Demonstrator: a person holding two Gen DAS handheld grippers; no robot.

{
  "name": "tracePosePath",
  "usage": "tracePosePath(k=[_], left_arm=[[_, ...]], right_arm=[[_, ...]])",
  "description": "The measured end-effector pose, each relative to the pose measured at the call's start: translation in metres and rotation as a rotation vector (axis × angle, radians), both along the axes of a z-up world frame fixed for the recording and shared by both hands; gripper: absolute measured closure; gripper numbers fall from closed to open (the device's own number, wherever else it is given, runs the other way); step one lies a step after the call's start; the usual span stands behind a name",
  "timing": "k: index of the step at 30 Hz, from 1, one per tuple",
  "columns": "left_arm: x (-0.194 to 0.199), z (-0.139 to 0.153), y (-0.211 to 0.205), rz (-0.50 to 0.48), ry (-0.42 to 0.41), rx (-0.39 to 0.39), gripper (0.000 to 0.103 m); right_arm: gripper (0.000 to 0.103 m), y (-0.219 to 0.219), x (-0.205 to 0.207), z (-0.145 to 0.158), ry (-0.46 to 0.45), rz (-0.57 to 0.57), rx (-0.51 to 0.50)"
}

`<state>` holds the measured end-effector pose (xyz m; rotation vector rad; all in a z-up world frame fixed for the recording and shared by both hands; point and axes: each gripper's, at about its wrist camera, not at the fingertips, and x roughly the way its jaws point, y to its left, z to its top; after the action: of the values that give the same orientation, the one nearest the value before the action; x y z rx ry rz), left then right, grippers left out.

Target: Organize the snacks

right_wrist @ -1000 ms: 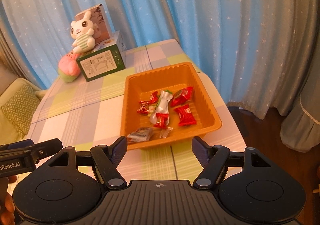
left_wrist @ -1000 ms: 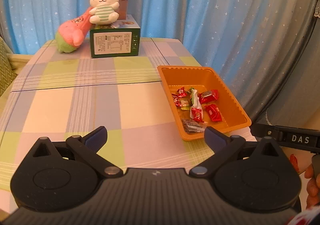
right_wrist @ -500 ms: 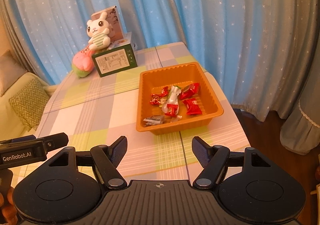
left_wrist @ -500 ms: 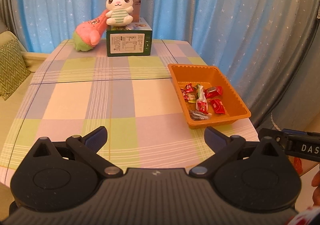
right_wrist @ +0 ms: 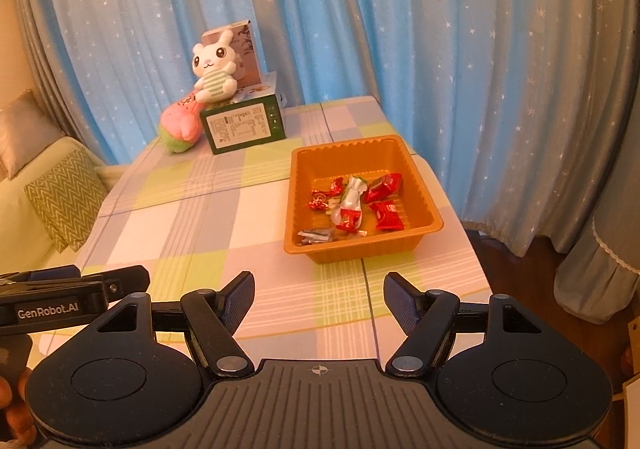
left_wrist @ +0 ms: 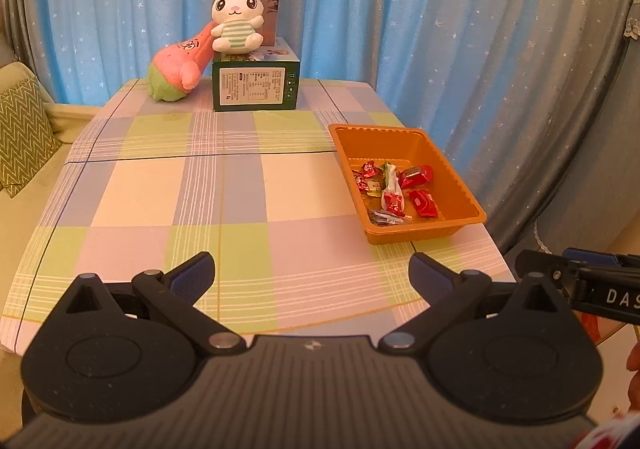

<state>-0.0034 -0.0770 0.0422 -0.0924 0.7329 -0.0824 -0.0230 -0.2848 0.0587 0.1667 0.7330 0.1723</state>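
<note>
An orange tray (left_wrist: pixel 460 187) (right_wrist: pixel 428 205) sits near the table's right edge. It holds several wrapped snacks (left_wrist: pixel 394 189) (right_wrist: pixel 354 205), mostly red, one white-and-green, one dark. My left gripper (left_wrist: pixel 311 274) is open and empty, held over the table's near edge, well short of the tray. My right gripper (right_wrist: pixel 319 299) is open and empty, over the near edge in front of the tray. Each gripper shows at the side of the other's view (left_wrist: pixel 580 281) (right_wrist: pixel 76 289).
A checked tablecloth (left_wrist: pixel 160 189) covers the table. At the far end stand a green box (left_wrist: pixel 256 85) (right_wrist: pixel 244 125), a white plush rabbit (left_wrist: pixel 237 19) on it, and a pink-green plush (left_wrist: pixel 180 67). A sofa with a cushion (left_wrist: pixel 24 129) is left; blue curtains hang behind.
Both grippers have drawn back and up from the table. The tray and the far objects look smaller and more of the table shows. Jaws stay open.
</note>
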Motion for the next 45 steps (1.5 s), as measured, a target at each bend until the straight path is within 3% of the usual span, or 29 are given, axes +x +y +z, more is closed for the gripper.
tracePosePath(k=[45], left_arm=[[-0.011,-0.003,0.002,-0.01,0.002,0.005,0.0]], right_arm=[[0.032,-0.001,-0.011,-0.005,0.006,-0.007,0.009]])
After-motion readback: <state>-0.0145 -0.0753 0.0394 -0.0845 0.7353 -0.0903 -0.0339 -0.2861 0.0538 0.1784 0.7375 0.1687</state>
